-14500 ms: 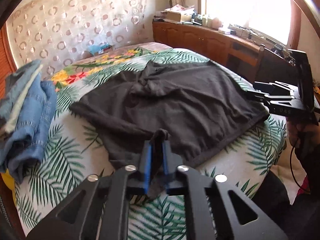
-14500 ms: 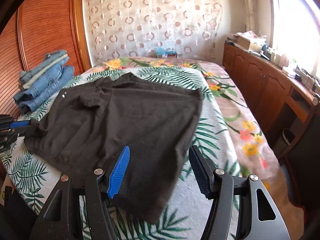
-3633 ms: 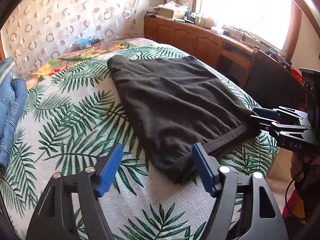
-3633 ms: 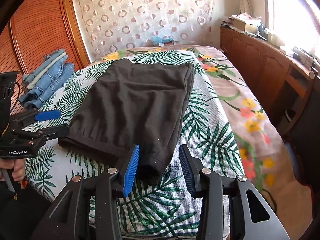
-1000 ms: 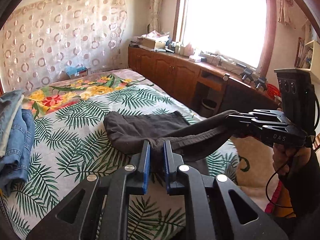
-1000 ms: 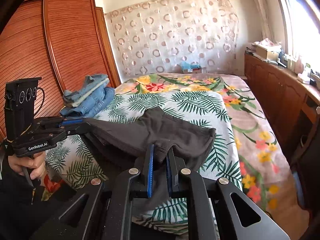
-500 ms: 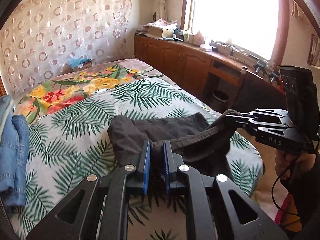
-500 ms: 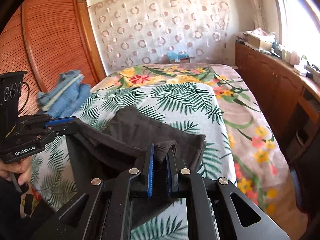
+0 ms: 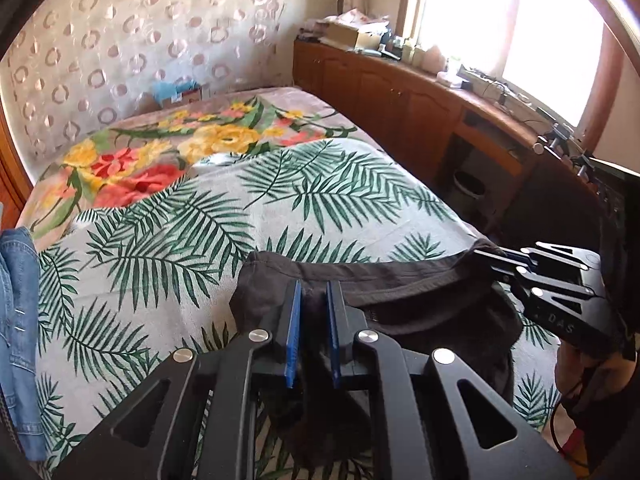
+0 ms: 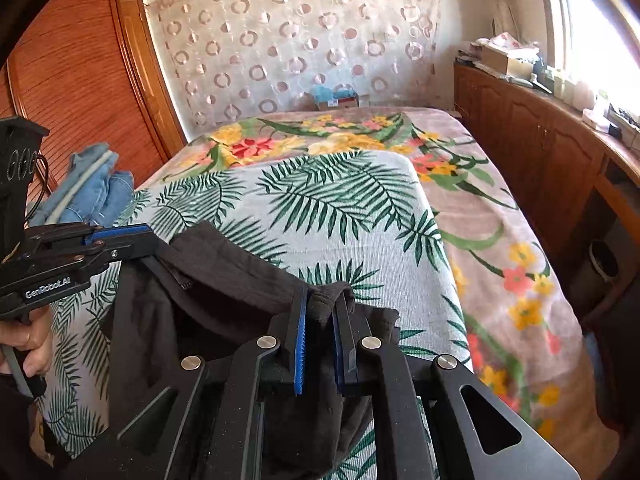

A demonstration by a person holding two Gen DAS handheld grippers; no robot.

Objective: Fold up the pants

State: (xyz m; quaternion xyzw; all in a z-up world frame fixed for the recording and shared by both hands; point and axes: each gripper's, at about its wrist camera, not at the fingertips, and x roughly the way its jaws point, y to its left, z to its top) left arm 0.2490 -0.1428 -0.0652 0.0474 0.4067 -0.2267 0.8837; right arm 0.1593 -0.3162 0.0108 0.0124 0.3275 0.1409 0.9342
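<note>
Palm-print bedspread (image 9: 280,200) is covering the near half of the bed, with a floral blanket (image 9: 168,148) showing beyond it at the far end and a wooden sideboard (image 9: 400,92) running along the right wall under the window. Dark charcoal pants (image 9: 400,292) are sitting at the near edge of the bed, bunched and partly draping off the near side, their top edge stretching as a taut band between the two tools. Judging from this, a fold is under way: both ends of one edge are being carried, and the next move is calling for both tools to travel together toward the far side, lay that edge flat on the spread, and only then let go, keeping the band tight so the layers are not slumping. Cloth is looking soft and matte, a stitched hem showing at the pinched corner in the right wrist view, loose folds sagging below. Folded blue jeans (image 10: 92,188) are lying at the far left, well apart from the pants. Left gripper (image 9: 312,292) is pinching a wad of the dark fabric between narrow-set blue pads. Right gripper (image 10: 322,300) is doing likewise, clamping a hemmed corner, jaws nearly closed on it.
</note>
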